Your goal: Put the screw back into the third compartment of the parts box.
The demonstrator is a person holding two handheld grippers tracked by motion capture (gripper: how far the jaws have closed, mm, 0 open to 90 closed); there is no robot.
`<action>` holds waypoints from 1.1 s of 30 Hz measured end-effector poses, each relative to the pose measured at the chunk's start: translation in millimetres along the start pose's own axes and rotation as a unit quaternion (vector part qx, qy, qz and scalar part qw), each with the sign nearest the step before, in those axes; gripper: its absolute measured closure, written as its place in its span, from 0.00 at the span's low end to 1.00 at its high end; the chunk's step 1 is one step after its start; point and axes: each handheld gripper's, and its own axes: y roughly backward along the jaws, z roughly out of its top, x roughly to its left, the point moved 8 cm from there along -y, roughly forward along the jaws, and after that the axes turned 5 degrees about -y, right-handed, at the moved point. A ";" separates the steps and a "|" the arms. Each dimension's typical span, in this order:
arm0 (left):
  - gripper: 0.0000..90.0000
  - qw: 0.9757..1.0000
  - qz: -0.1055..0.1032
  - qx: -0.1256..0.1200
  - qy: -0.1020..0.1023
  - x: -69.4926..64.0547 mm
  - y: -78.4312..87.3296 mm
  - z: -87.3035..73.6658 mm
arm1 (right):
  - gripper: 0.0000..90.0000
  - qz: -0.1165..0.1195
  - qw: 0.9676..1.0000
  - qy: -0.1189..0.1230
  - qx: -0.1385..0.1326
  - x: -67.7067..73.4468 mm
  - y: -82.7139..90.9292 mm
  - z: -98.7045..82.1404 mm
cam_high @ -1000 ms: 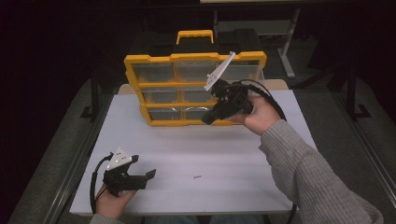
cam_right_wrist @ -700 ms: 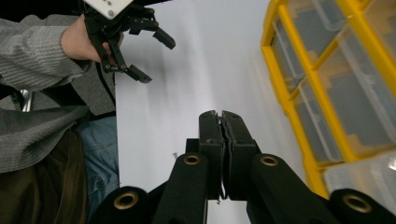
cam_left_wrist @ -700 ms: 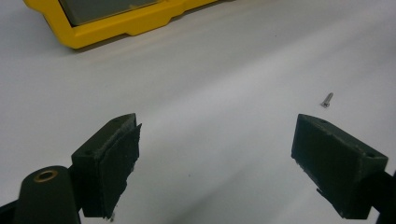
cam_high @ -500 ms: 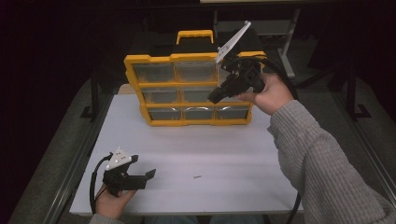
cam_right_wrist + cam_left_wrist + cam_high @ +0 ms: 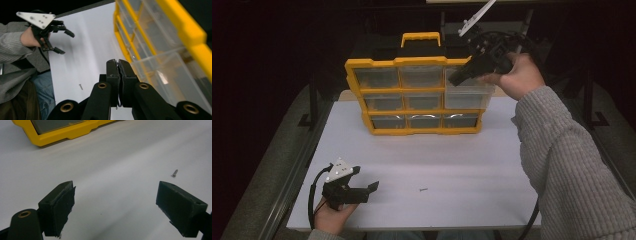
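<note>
Left gripper (image 5: 369, 192) low at near left, jaws spread wide, held in left hand (image 5: 332, 214); right gripper (image 5: 460, 77) raised far right, jaws pressed together, grey-sleeved forearm (image 5: 562, 165) extended.

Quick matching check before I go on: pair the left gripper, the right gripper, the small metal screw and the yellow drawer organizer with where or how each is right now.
1. left gripper
2. right gripper
3. small metal screw
4. yellow drawer organizer with clear drawers

a. stands at the table's far side
b. jaws closed, raised by the top-right drawer
c. jaws wide apart, low at the near-left
d. lies loose on the white table

Pairs: 1-c, 2-b, 3-d, 4-a
</note>
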 end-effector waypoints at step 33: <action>0.16 1.000 0.000 -0.004 -0.003 0.3 0.1 1.0 | 0.94 -0.029 0.997 -0.073 0.028 -52.1 -23.4 -23.4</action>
